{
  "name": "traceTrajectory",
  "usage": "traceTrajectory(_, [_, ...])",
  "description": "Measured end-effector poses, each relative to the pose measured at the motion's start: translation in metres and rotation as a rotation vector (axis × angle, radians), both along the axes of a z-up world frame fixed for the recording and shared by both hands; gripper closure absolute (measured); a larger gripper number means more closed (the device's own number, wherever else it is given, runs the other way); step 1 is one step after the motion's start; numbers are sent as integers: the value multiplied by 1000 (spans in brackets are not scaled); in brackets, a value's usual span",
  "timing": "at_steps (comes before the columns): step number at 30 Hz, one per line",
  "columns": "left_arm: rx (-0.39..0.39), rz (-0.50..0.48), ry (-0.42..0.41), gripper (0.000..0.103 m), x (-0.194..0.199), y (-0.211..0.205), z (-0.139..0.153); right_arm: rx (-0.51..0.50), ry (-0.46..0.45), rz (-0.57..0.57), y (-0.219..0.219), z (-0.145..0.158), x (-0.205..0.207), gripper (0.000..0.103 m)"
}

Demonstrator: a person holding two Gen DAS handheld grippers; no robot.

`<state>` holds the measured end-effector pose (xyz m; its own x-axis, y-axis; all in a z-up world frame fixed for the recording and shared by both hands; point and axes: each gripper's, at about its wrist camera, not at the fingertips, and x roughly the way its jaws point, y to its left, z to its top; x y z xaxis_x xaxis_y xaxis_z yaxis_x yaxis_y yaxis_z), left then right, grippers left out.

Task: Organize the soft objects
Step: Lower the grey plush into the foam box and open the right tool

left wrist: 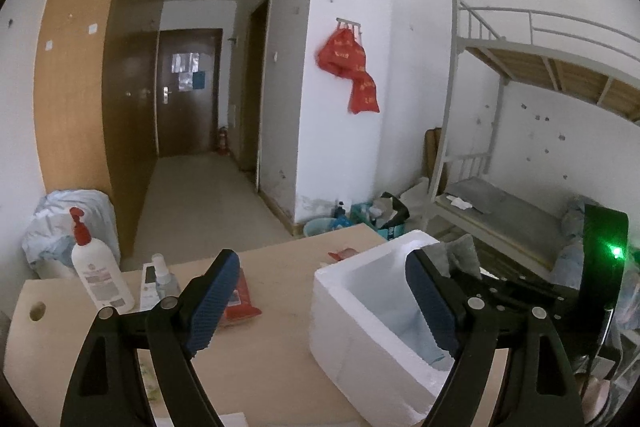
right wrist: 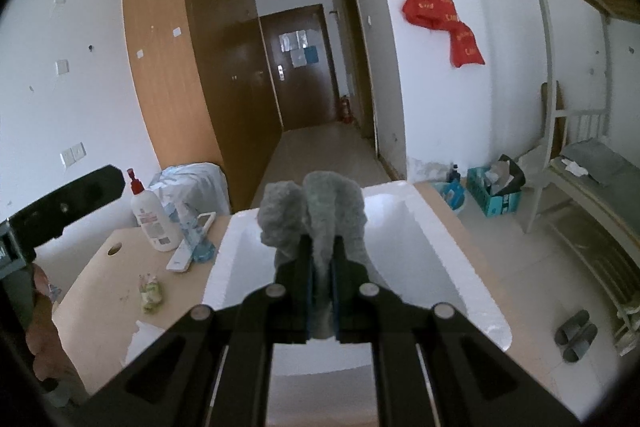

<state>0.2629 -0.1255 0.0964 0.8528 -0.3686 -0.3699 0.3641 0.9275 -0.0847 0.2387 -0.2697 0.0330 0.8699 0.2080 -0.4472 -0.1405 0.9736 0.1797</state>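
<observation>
My right gripper [right wrist: 322, 291] is clenched on a grey fluffy cloth [right wrist: 316, 215] above the white foam box [right wrist: 448, 239]. My left gripper [left wrist: 320, 303] gapes empty beside the box. Releasing early could snag the cloth on the rim.

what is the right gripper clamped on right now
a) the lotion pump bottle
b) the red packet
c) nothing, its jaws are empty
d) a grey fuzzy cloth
d: in the right wrist view the right gripper has its jaws shut on a grey fuzzy cloth, held up over the white foam box.
</observation>
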Motion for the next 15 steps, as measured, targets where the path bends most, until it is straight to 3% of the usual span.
traceTrajectory(1, [-2,0,3,18,1,0,0,-3,2,-2,0,0,0,89])
traceTrajectory(3, [-7,-1,6,18,1,2,-1,-6,6,-12,0,0,-1,71])
traceTrajectory(5, [-5,2,4,18,1,2,-1,-1,-7,-22,-2,1,-5,37])
traceTrajectory(7, [-13,2,3,17,0,5,0,-4,-28,-31,-3,3,-9,30])
traceTrajectory(15, [-11,-7,-5,17,-4,5,0,-1,-20,-42,-7,4,-10,26])
